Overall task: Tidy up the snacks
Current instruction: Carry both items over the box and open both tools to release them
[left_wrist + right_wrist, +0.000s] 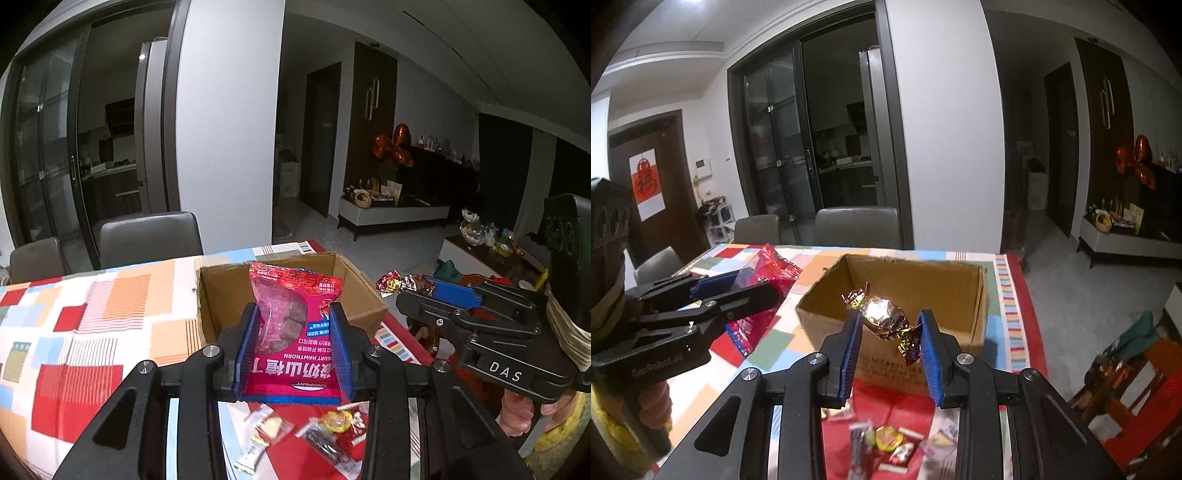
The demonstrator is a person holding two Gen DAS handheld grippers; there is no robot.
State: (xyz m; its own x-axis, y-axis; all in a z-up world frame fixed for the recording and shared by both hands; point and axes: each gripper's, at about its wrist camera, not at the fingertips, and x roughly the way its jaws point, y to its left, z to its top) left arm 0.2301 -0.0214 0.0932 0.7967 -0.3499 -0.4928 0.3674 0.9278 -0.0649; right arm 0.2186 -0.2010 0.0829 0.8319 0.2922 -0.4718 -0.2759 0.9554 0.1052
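Snacks look light and crinkly: left hand-held gripper (293, 332) pinches the red packet (291, 328) midway; right hand-held gripper (888, 345) pinches a foil candy (884, 314) before the box (923, 280).

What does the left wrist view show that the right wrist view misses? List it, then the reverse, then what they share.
Only the left wrist view: the printed front of the red hawthorn snack bag in the left gripper, and a side table of ornaments.
Only the right wrist view: the foil-wrapped candy close up in the right gripper, and a door with a red paper cutting.
Both: the cardboard box, the patchwork tablecloth, loose snacks and grey chairs.
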